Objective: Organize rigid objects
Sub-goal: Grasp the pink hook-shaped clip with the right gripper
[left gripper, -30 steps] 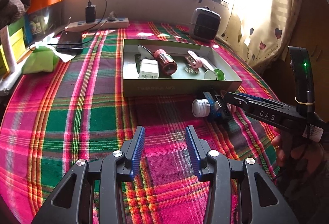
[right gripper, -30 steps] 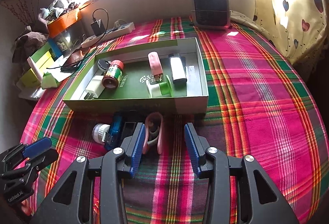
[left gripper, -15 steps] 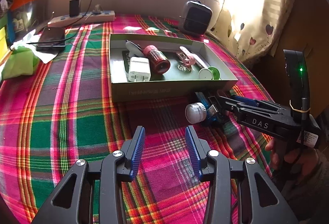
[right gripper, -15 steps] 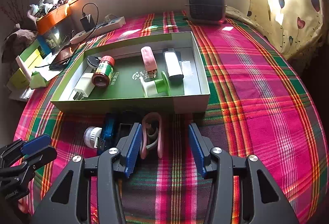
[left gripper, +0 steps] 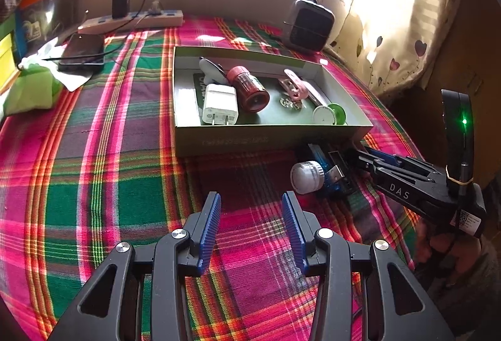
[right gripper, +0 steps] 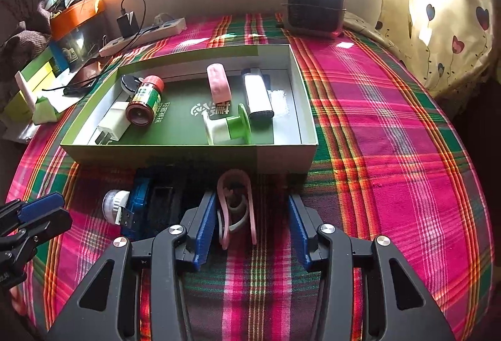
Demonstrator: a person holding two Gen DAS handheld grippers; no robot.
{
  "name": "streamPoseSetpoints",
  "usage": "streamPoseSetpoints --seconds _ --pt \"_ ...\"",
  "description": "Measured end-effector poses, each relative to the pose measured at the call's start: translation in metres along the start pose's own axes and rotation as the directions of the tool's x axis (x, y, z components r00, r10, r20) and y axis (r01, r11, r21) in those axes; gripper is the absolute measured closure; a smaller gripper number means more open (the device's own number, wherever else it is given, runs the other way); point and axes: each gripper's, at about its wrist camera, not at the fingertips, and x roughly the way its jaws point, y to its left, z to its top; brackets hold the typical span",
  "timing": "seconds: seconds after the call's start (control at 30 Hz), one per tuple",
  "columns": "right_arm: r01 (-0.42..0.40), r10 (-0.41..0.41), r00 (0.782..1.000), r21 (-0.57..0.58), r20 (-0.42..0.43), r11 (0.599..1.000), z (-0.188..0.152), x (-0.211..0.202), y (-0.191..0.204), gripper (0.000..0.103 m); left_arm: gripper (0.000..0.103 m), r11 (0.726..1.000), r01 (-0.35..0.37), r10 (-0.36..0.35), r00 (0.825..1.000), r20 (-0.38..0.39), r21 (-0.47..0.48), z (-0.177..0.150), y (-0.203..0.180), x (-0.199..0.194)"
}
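Observation:
A shallow green box (right gripper: 188,150) on the plaid cloth holds a white charger (right gripper: 111,125), a red-capped brown bottle (right gripper: 144,101), a pink case, a white lighter and a green-and-white spool (right gripper: 228,126). In front of it lie a pink clip (right gripper: 236,206), a blue USB gadget (right gripper: 137,203) and a white-capped little bottle (left gripper: 307,176). My right gripper (right gripper: 252,206) straddles the pink clip with its jaws closing. The left pad is beside the clip and the right pad stands apart from it. My left gripper (left gripper: 250,206) hangs open over bare cloth, left of the little bottle.
A dark small heater (right gripper: 313,3) stands at the back by the window. A power strip with a charger (left gripper: 131,18), a phone (left gripper: 83,54) and clutter fill the back left. A curtain (right gripper: 438,12) hangs on the right. A hand holds the right gripper's handle.
The left gripper drifted right, toward the white-capped bottle. The right gripper's jaws stand a little wider around the pink clip than a second ago.

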Motion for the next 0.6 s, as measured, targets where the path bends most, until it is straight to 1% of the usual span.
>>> streamPoseSetpoints --seconds 0.07,0.1,0.17,0.27,0.4,0.5,0.6 --pt "0.0 0.0 1.0 0.01 0.001 1.0 0.0 0.0 -0.005 0.077 0.063 1.0 -0.005 0.005 1.0 0.002 0.007 0.002 -0.004 0.001" --pt "-0.009 0.009 1.0 0.017 0.003 1.0 0.0 -0.001 -0.007 0.079 0.063 1.0 -0.008 0.008 1.0 0.001 0.011 0.003 -0.007 0.002" --pt "-0.027 0.027 1.0 0.028 0.004 0.999 0.0 -0.001 -0.012 0.079 0.063 1.0 -0.008 0.008 1.0 -0.004 0.018 0.006 -0.012 0.004" --pt "0.004 -0.004 1.0 0.03 0.005 1.0 -0.001 -0.003 -0.019 0.079 0.063 1.0 0.008 -0.008 1.0 -0.018 0.021 0.007 -0.02 0.01" --pt "-0.013 0.013 1.0 0.063 0.008 0.998 -0.005 -0.006 -0.035 0.079 0.061 0.999 0.007 -0.006 1.0 -0.027 0.034 0.01 -0.03 0.018" --pt "-0.027 0.027 1.0 0.063 0.007 0.998 -0.007 -0.008 -0.039 0.079 0.06 0.999 0.019 -0.018 0.999 -0.036 0.038 0.012 -0.036 0.024" --pt "-0.042 0.041 0.999 0.062 0.007 0.997 -0.007 -0.008 -0.041 0.079 0.059 0.999 0.008 -0.006 0.999 -0.045 0.038 0.013 -0.038 0.03"
